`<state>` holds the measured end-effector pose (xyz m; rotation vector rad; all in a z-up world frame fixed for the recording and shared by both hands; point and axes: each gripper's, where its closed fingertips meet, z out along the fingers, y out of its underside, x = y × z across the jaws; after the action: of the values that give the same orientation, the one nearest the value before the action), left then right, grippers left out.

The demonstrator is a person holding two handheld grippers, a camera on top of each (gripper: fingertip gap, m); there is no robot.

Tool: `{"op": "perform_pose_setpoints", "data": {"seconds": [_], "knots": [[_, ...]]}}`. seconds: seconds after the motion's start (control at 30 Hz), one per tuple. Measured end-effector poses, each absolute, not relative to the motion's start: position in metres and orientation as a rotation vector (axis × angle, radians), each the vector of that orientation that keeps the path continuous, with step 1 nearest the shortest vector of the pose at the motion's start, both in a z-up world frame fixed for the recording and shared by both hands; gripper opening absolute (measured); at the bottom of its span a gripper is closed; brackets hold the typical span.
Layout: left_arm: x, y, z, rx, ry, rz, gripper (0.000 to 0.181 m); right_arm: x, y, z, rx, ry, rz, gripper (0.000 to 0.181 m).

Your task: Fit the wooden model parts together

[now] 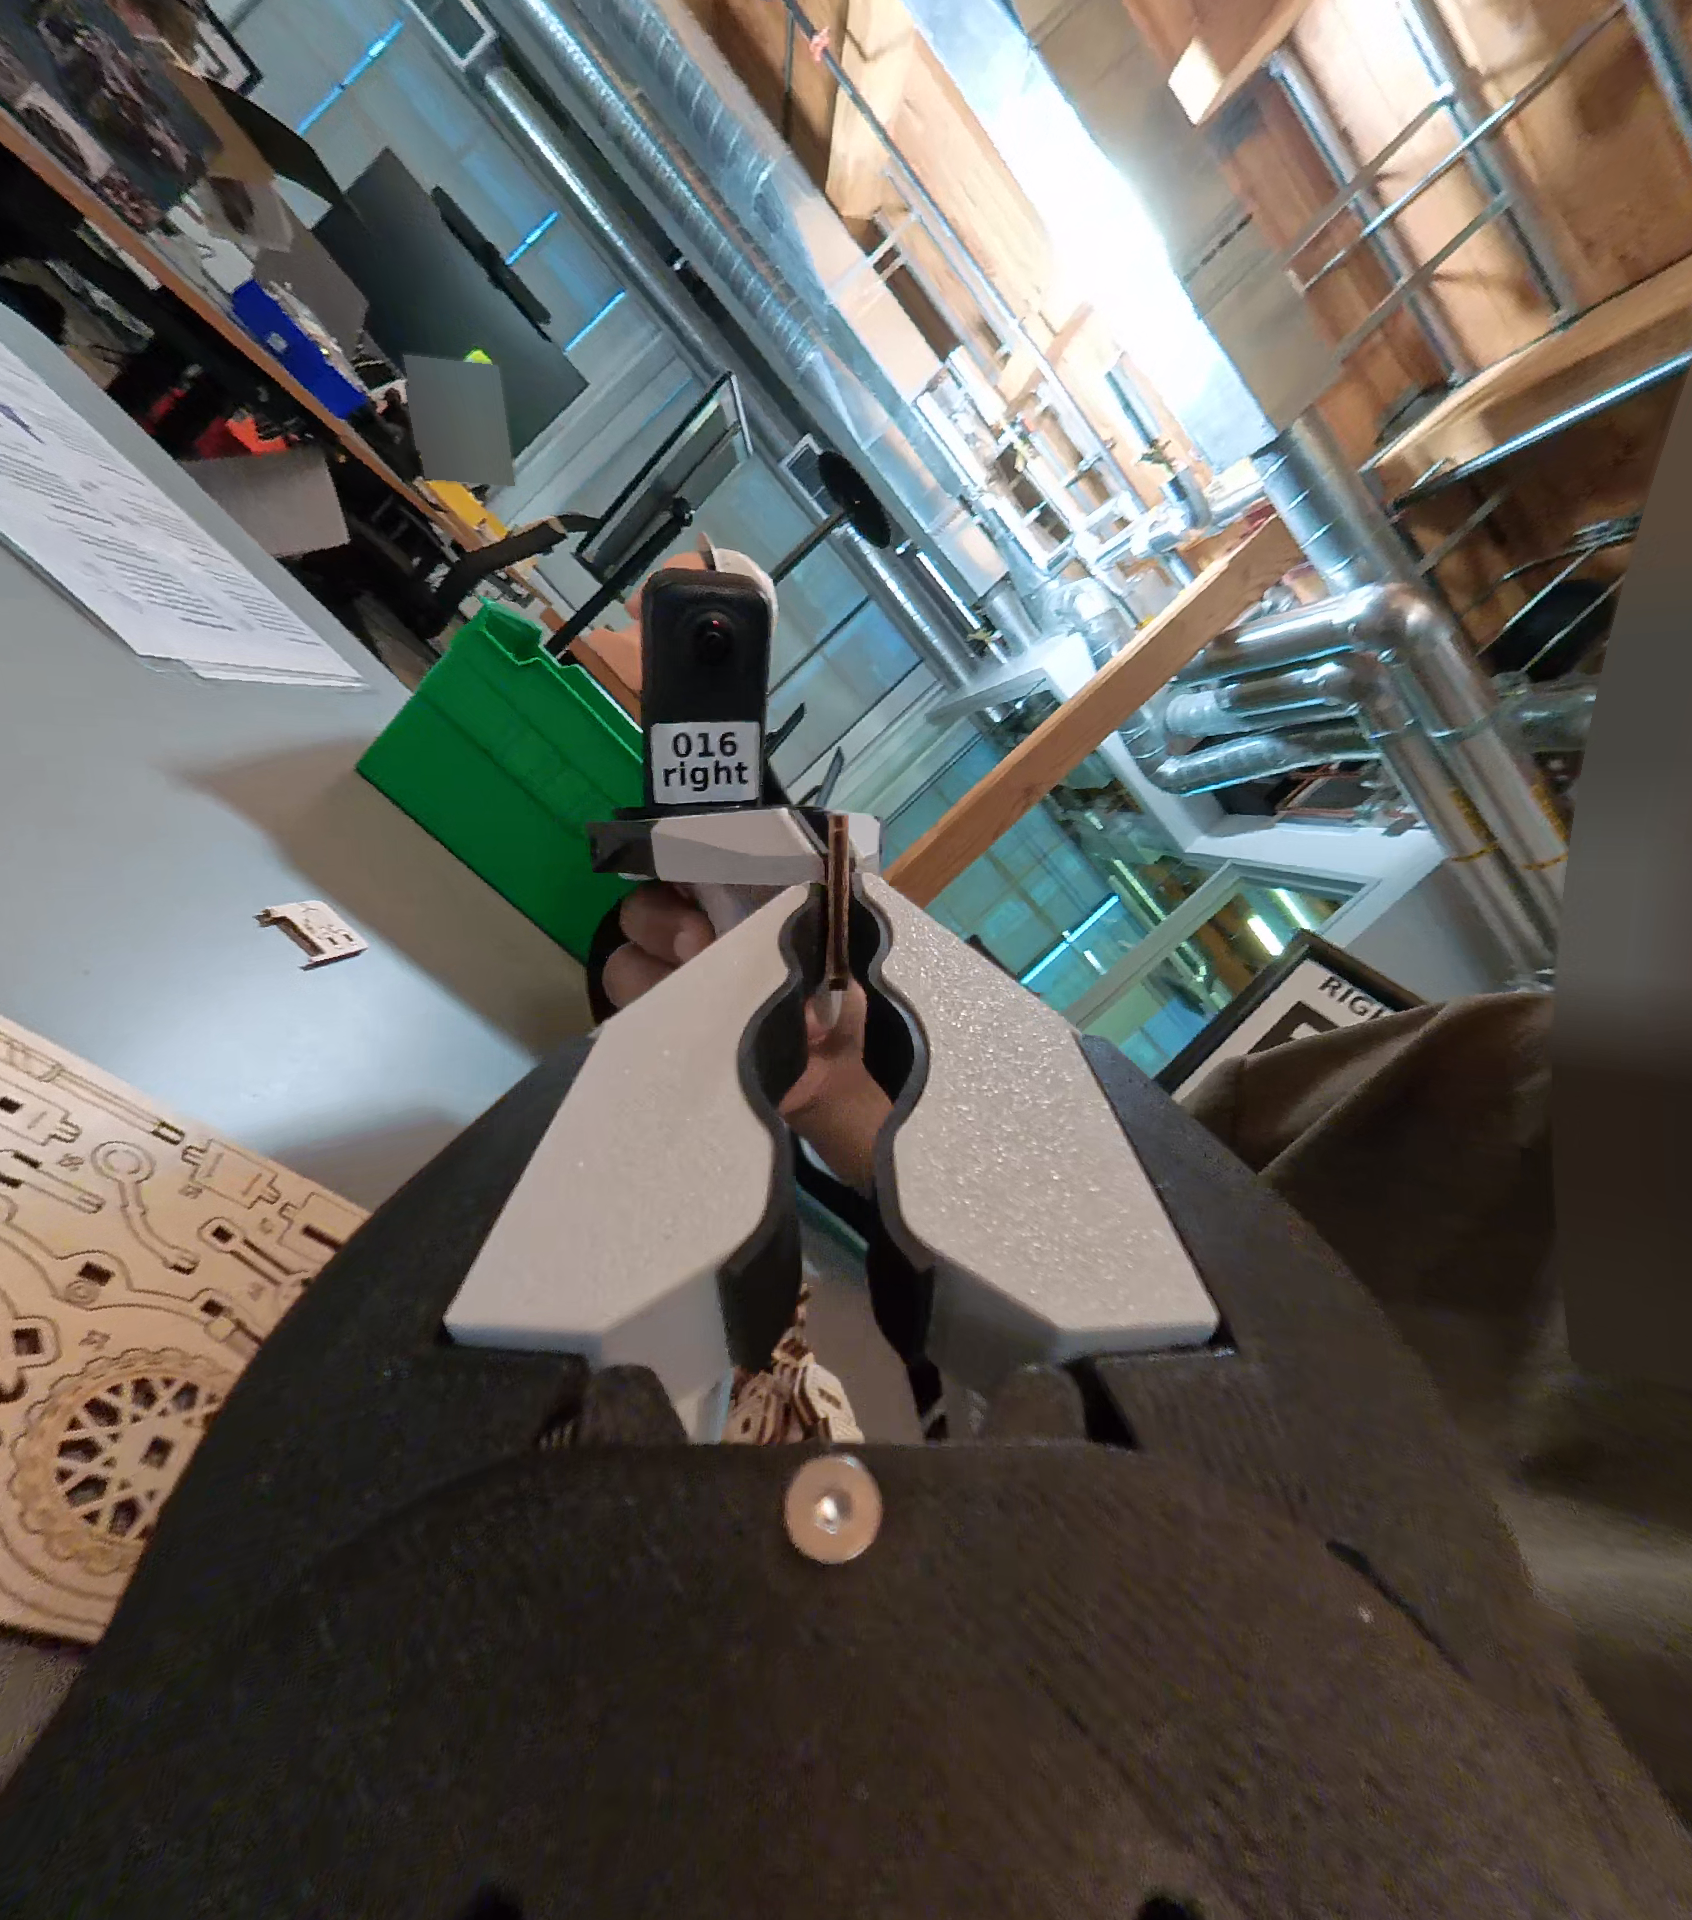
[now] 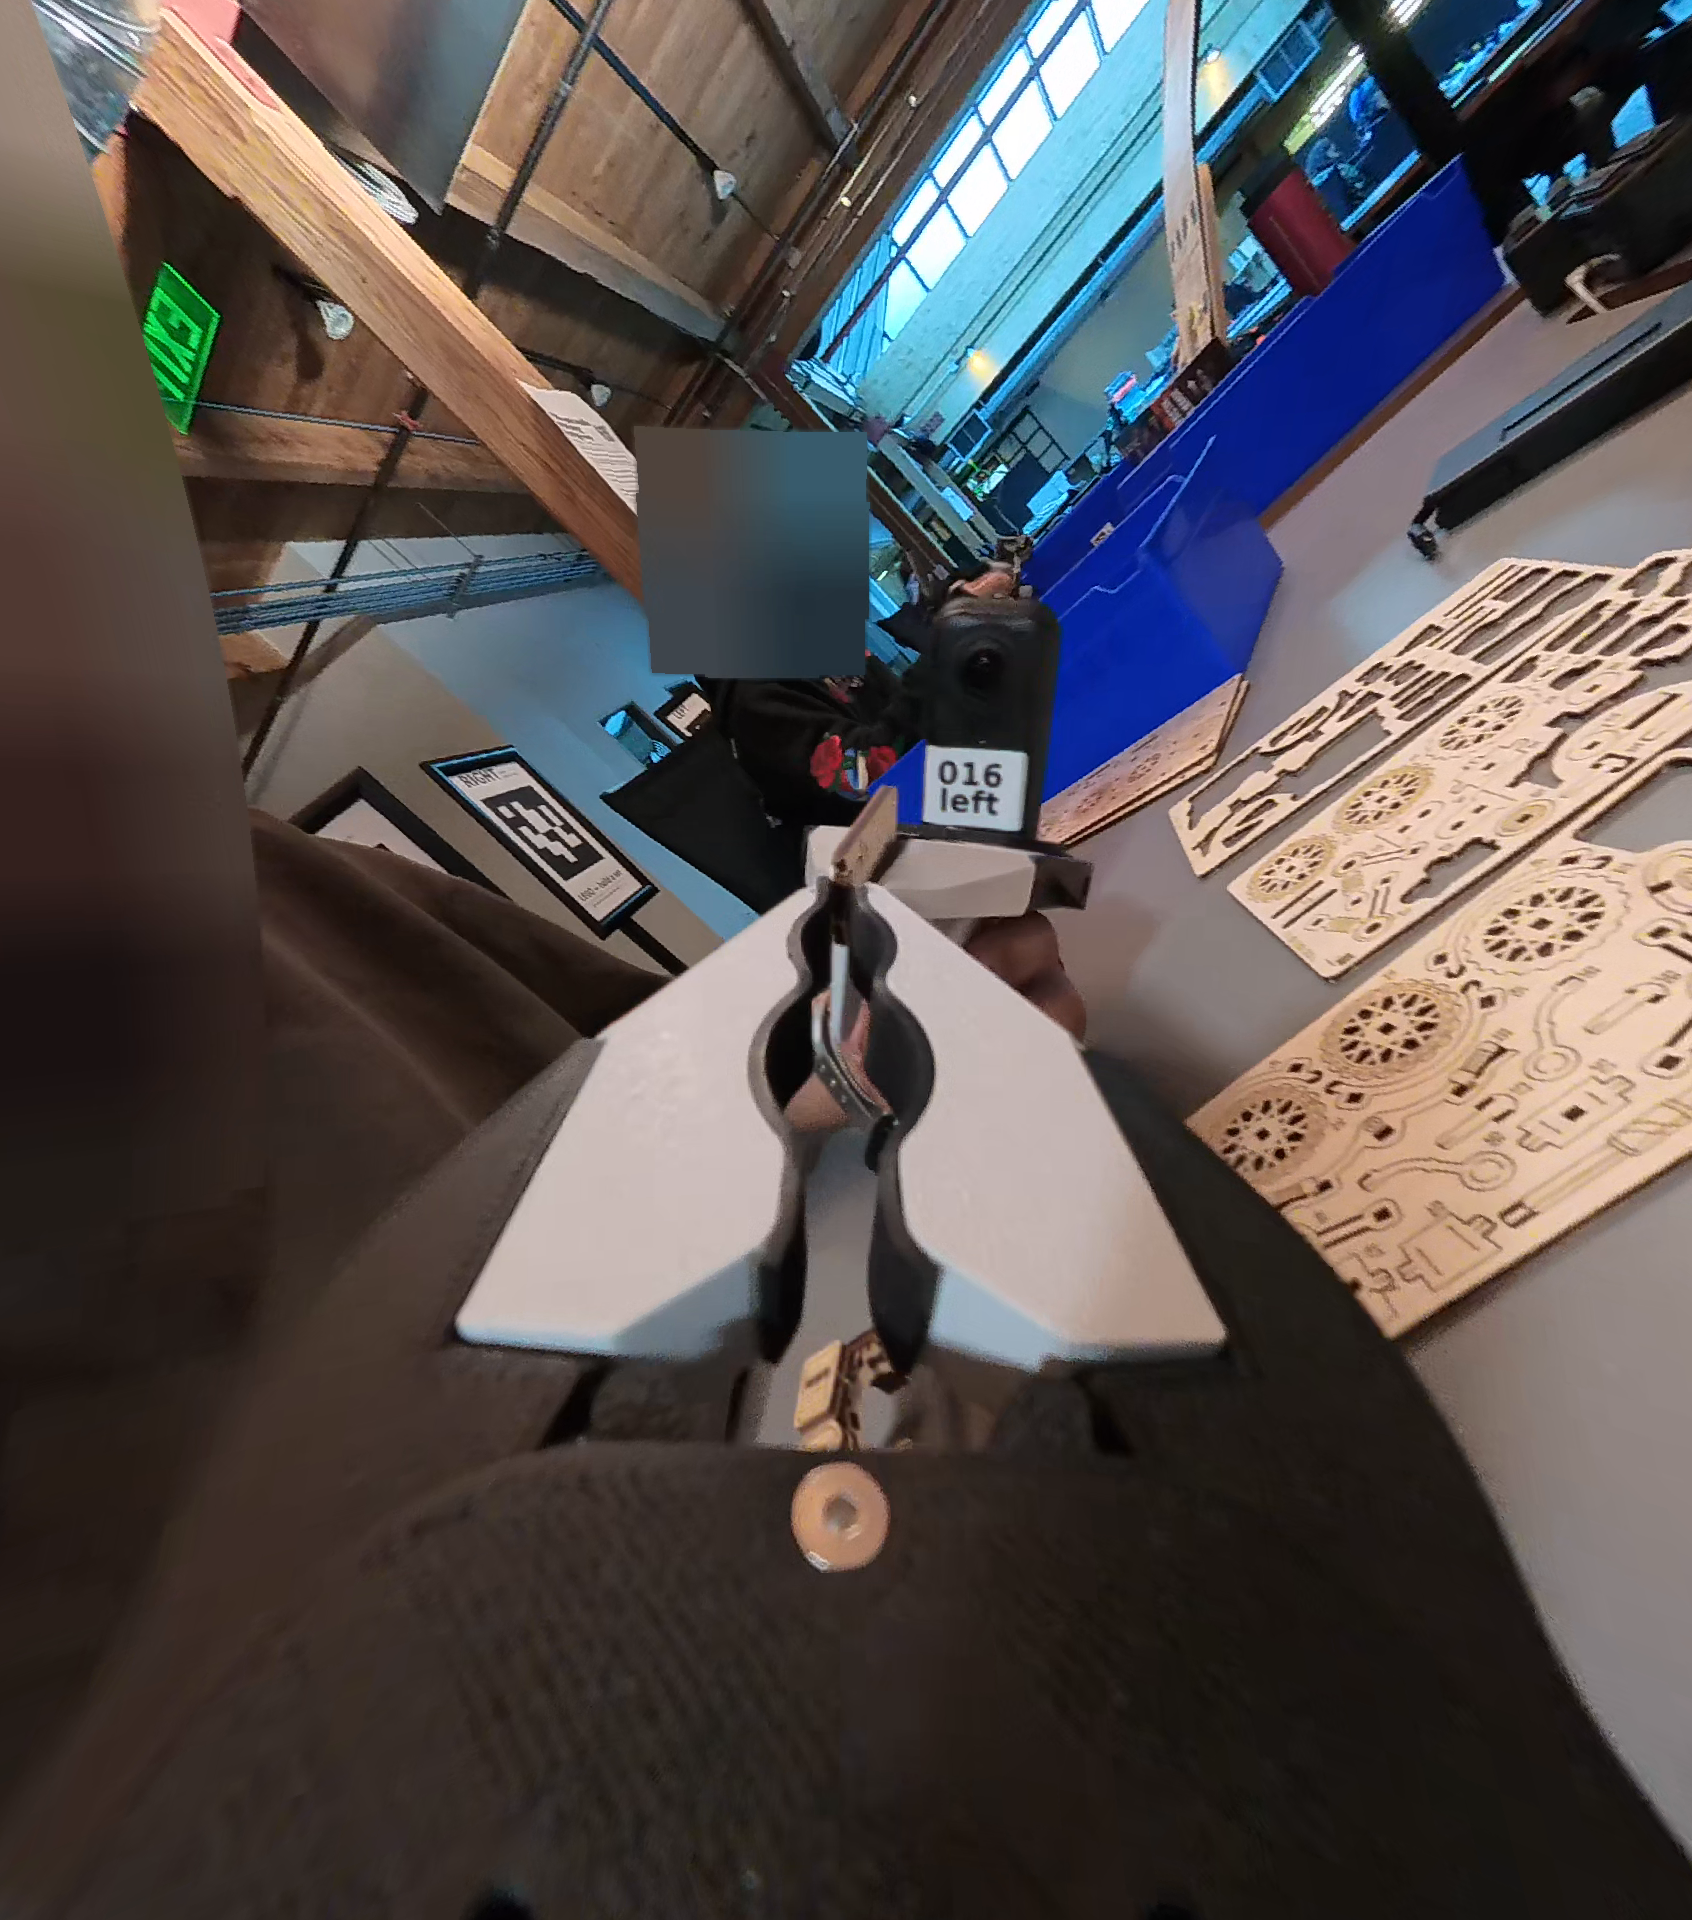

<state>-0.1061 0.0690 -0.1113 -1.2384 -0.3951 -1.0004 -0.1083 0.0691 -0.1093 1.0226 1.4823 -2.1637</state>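
Note:
Both grippers are held above the grey table and meet tip to tip. My left gripper is shut on a thin wooden part, seen edge-on and upright between its tips. The right gripper faces it, touching or nearly touching that part. In the right wrist view my right gripper is shut, with a thin pale strip between its fingers. A tan wooden part stands just above its tips, in front of the left gripper. How the two parts join is hidden.
Laser-cut wooden sheets lie on the table, with more behind. A small loose part lies alone. Loose parts show under the grippers. A green bin, a blue bin, a paper sheet and a brown sleeve are nearby. Only a small space, under 4 cm, lies between the two pairs of fingers.

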Motion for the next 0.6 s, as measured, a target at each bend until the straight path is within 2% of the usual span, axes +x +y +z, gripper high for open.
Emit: {"op": "perform_pose_setpoints", "data": {"seconds": [0.17,0.43,0.6], "knots": [[-0.104,0.067,-0.106,-1.174,-0.406,-1.076,0.0,-0.106,0.068,-0.103,0.99,1.423,-2.17,0.0],[-0.115,0.073,-0.119,-1.344,-0.384,-0.704,0.0,-0.118,0.072,-0.118,1.167,1.726,-2.179,0.0],[-0.114,0.074,-0.119,-1.345,-0.37,-0.66,0.0,-0.127,0.078,-0.127,1.292,1.876,-2.165,0.0]]}}
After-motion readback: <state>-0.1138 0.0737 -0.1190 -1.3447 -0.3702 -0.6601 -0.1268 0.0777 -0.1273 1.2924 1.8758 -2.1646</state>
